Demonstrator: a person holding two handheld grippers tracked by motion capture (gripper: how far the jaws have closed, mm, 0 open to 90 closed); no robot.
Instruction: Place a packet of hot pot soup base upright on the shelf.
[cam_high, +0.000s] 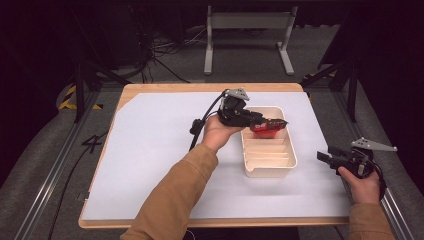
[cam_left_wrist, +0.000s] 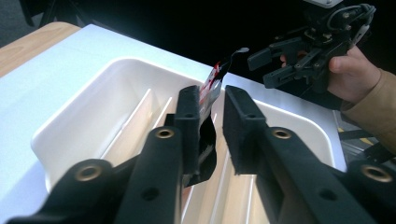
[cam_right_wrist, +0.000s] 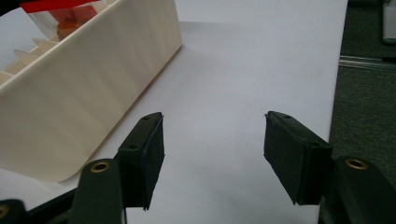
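A white divided tray (cam_high: 270, 172) lies right of the table's middle, its wall close in the left gripper view (cam_left_wrist: 70, 121) and the right gripper view (cam_right_wrist: 70, 102). My left gripper (cam_high: 280, 122) hovers over its far compartment. A thin red-topped packet (cam_high: 264, 131) stands between the jaws (cam_left_wrist: 212, 100). The packet (cam_left_wrist: 211, 88) leans on the left jaw, with a gap to the right jaw, so the gripper is open. The packet's red top (cam_right_wrist: 56, 11) pokes above the tray wall. My right gripper (cam_high: 324, 156) is held open and empty (cam_right_wrist: 215, 126) at the table's right edge.
A white sheet (cam_high: 160, 150) covers the wooden table, bare to the left and front of the tray. The tray's near compartments are split by thin dividers (cam_high: 267, 150). Beyond the table stand a grey metal frame (cam_high: 247, 22) and cables on the floor.
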